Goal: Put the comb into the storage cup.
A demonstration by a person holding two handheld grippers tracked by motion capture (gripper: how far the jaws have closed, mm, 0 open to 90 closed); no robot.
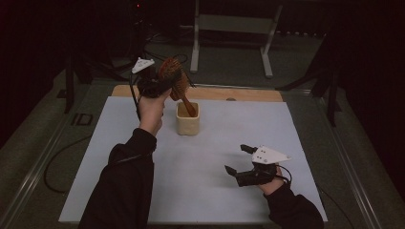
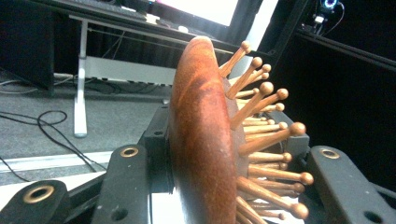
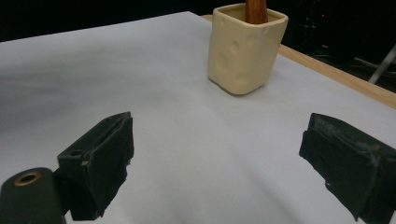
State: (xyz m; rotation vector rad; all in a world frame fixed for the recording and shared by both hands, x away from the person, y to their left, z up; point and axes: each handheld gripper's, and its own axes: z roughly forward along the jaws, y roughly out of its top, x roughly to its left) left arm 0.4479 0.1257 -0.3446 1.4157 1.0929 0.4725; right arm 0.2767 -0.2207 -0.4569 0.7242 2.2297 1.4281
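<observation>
From the high view, the left hand-held gripper (image 1: 160,82) was clamped on the head of a wooden hairbrush (image 1: 173,78), with the handle slanting down toward five o'clock into a cream cup (image 1: 187,119). Holding the broad head left the slim handle free to drop in, which looked like the step in hand. The cup stood toward twelve o'clock on the white worktop (image 1: 200,167), near its far wooden edge, with bare sheet all around it. The right hand-held gripper (image 1: 240,160) hovered at about four o'clock from the cup, well apart, jaws spread and empty, clear of the brush's path.

In the left gripper view, the hairbrush (image 2: 201,140) stood on edge between the jaws, its smooth back to nine o'clock and its ball-tipped pins fanning toward three o'clock; the grip probably pressed on back and pins.

In the right gripper view, the open jaws framed bare worktop (image 3: 196,154), and the cup (image 3: 245,49) sat at one o'clock with the handle (image 3: 257,10) inside, the worktop's edge just behind it.
</observation>
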